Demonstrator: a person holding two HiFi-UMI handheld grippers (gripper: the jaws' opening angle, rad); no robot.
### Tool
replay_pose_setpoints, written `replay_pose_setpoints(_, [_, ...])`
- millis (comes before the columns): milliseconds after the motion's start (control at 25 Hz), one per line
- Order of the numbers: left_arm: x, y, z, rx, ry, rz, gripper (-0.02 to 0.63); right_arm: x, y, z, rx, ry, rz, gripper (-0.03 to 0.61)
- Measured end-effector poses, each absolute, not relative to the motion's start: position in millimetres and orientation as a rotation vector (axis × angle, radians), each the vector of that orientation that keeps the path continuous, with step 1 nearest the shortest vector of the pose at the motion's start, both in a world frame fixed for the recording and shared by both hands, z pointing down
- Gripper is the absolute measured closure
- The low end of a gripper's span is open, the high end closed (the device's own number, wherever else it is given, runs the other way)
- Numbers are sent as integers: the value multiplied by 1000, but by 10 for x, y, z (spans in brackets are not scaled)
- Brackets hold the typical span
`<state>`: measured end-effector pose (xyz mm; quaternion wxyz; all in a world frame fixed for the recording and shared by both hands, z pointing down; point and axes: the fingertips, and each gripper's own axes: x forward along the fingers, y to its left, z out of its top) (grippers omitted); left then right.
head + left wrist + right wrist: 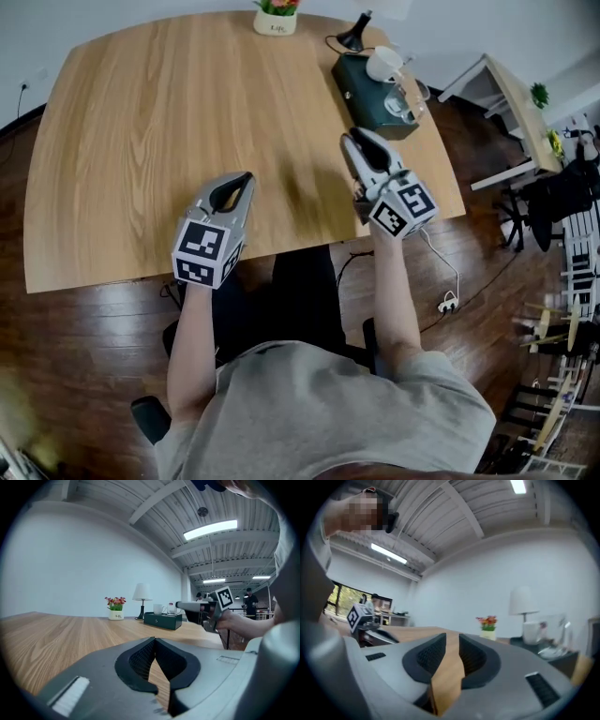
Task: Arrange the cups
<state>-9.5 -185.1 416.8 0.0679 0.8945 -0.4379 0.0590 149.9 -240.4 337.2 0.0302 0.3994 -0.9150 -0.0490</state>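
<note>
One marking is legible: "Life", printed on the white flower pot (275, 22) at the far edge of the table (141, 141) — nothing else can be read.

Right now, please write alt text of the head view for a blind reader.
A seated person holds the empty grey left gripper and right gripper over a light wooden table. At its far right corner, a white mug and a clear glass cup stand on a dark green box.

Head overhead, 2 low views, table (141, 141) shared
</note>
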Motion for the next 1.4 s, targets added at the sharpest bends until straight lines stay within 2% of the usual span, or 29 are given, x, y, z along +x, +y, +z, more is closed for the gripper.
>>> replay_pose_setpoints(160, [-88, -1843, 4190, 2694, -1315, 179, 603, 551, -2096, 3894, 919, -2892, -35, 502])
replay_pose_setpoints(320, [-84, -1835, 4200, 2694, -1312, 173, 603, 241, -1953, 4017, 844, -2888, -18, 500])
replay_pose_setpoints(1400, [-136, -1834, 4178, 2692, -1309, 177, 603, 397, -1765, 4128, 803, -2867, 84, 500])
